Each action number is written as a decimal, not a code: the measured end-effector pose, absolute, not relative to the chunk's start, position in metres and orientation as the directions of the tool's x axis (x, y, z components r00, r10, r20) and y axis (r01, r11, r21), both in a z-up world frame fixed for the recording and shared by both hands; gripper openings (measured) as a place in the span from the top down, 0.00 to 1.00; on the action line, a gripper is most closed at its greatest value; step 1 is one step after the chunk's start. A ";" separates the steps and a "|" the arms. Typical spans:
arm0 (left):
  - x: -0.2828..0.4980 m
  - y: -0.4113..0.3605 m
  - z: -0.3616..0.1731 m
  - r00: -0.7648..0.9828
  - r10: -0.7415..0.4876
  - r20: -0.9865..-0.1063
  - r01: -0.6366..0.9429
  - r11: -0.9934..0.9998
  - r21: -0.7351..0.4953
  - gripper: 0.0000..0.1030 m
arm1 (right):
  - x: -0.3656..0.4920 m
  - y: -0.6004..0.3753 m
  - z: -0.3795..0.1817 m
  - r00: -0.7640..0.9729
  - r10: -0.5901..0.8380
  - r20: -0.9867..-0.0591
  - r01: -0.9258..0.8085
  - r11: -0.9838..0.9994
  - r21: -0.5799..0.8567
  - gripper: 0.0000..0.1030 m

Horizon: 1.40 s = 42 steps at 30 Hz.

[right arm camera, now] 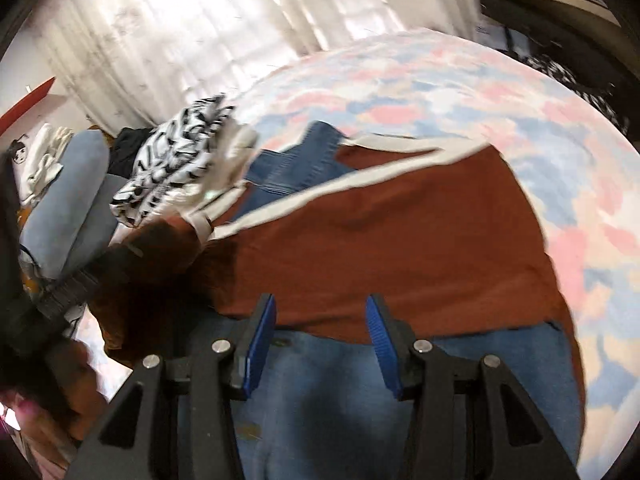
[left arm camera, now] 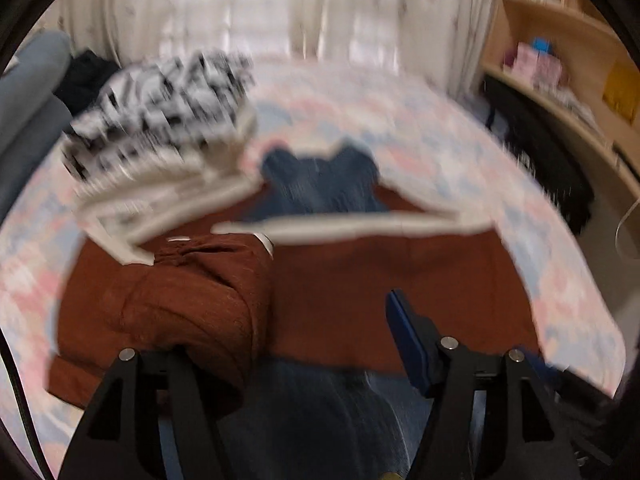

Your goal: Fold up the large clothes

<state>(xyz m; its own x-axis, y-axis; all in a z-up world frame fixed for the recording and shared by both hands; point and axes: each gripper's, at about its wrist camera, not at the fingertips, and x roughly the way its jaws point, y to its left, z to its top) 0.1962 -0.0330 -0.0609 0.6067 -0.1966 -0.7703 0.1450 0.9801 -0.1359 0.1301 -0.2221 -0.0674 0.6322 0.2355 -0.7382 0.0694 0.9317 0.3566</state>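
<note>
You are working a rust-brown garment (right arm camera: 400,248) with a white-trimmed edge, lying spread on the pastel patchwork bed cover (right arm camera: 480,92), over blue denim (right arm camera: 312,392) that shows at the near edge and again past the far trim.

Left gripper (left arm camera: 288,344): jaws are standing well apart; a bunched fold of brown cloth is sitting over the left finger, and whether a pad is pressing on it you cannot tell. Right gripper (right arm camera: 320,344): jaws are part open, nothing between the blue pads, hovering above the near hem.

Judgement: you are setting up the next fold. Be taking the hem with both grippers at matching spots, pinching only the brown layer and not the denim under it, and be keeping the edge taut so the fold lands square.

Left wrist view is showing the bunched brown lump (left arm camera: 192,300), and wooden shelves (left arm camera: 560,60) at far right. Right wrist view is showing the flat brown panel more sharply, plus a grey-blue cushion (right arm camera: 76,208) at left. Both are showing the black-and-white patterned cloth (right arm camera: 176,168) at far left.
</note>
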 end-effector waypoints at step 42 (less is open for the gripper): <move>0.075 0.075 -0.093 0.503 -0.597 -0.625 0.239 0.791 -0.564 0.01 | 0.106 -0.202 -0.071 0.598 0.370 -0.712 -0.038 0.899 0.436 0.33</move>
<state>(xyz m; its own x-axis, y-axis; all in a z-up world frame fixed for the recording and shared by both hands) 0.0754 0.0754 -0.0930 0.5030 -0.5971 -0.6248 0.2386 0.7908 -0.5637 0.1061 -0.2025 -0.0708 0.5975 0.3697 -0.7115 -0.0375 0.8993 0.4358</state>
